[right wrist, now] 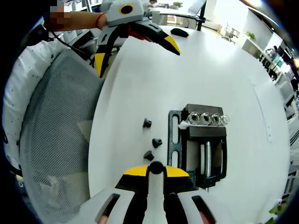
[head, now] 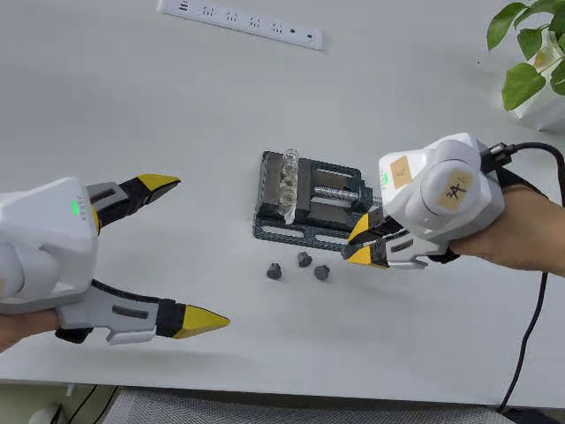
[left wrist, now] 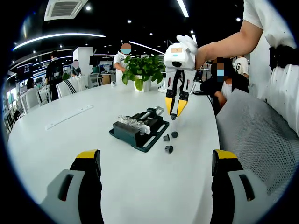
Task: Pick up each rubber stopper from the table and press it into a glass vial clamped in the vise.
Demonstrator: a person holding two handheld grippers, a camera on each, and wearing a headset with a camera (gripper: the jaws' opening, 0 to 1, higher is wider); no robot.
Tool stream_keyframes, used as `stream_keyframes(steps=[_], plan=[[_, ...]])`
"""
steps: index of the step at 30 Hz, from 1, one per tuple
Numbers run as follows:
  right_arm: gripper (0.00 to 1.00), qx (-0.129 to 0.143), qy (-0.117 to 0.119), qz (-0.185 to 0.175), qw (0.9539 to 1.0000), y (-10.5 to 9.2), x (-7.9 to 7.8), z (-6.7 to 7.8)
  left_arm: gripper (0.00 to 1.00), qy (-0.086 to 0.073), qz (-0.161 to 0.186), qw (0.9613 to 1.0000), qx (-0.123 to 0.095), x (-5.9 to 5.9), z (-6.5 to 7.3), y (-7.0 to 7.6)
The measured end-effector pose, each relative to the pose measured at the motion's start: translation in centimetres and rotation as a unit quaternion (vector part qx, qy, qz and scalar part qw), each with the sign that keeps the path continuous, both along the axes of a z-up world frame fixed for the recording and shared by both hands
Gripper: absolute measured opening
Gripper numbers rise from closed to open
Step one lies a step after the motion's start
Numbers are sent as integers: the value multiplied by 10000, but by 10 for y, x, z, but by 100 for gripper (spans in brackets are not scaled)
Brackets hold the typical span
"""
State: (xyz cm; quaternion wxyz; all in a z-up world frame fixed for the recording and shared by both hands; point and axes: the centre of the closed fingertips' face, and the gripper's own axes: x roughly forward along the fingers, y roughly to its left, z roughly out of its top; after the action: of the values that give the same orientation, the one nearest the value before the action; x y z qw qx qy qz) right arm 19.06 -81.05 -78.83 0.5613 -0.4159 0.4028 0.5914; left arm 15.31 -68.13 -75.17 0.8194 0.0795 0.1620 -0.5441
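Observation:
A dark vise [head: 311,210] stands mid-table with a row of several glass vials [head: 289,184] clamped in its jaws. Three dark rubber stoppers [head: 304,259] lie loose on the white table just in front of it. My right gripper [head: 355,246] hovers by the vise's near right corner, shut on a fourth stopper [right wrist: 155,167] pinched between its yellow tips. My left gripper [head: 188,253] is held wide open at the left, well away from the vise, with nothing between its fingers. The left gripper view shows the vise [left wrist: 138,131], the stoppers [left wrist: 168,149] and the right gripper [left wrist: 174,113] above them.
A white power strip [head: 240,22] lies at the table's far edge and a potted plant [head: 530,53] stands at the far right. A black cable [head: 537,336] trails from the right gripper. A mesh chair [left wrist: 261,135] sits at the near table edge.

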Motion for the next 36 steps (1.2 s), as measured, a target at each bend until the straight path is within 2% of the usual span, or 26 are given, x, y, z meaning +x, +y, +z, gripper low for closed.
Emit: stream_keyframes(steps=[9, 18, 22, 36], plan=[[6, 107, -118, 103, 9998, 16, 16, 17, 99, 9, 14, 10000, 0, 2, -3, 3], [6, 174, -255, 188, 9993, 34, 41, 30, 99, 25, 9, 10000, -25, 4, -4, 1], [6, 198, -297, 218, 9991, 42, 53, 32, 99, 30, 13, 10000, -51, 5, -4, 1], [6, 228, -372, 233, 9988, 60, 77, 33, 99, 65, 33, 9999, -106, 7, -7, 3]])
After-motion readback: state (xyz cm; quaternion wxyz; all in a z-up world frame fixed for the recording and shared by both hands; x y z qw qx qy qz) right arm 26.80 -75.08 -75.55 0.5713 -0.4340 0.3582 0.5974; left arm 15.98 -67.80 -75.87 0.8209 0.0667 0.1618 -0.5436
